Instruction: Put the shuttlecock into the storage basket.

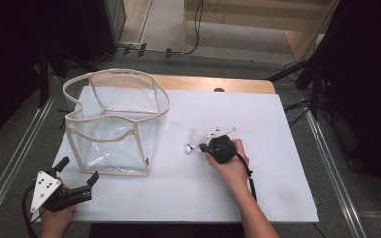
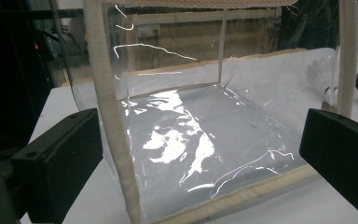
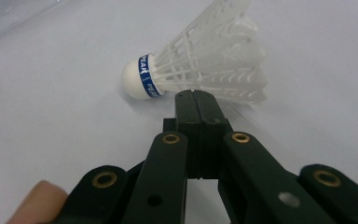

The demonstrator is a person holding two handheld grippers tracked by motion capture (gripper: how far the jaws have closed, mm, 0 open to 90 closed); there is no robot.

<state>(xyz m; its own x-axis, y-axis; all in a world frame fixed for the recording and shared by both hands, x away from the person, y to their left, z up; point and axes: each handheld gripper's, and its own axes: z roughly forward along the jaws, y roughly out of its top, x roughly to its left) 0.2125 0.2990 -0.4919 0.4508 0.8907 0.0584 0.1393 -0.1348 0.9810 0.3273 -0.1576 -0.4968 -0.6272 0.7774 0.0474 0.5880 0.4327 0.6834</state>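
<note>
Lying flat, shuttlecock (image 3: 200, 65) cork end left; right claw (image 3: 196, 95) closed, empty, touching feathers.

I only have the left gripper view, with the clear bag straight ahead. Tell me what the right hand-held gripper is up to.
Observer: The right hand-held gripper has its jaws shut, with the tips right at the feather skirt of a shuttlecock.
Operator: Describe how that shuttlecock lies.
Observer: It lies on its side on the white table, and there is a blue band round its white cork.
Operator: Give me its place against the bag.
Observer: In the high view it lies to the right of the clear bag, apart from it.
</note>
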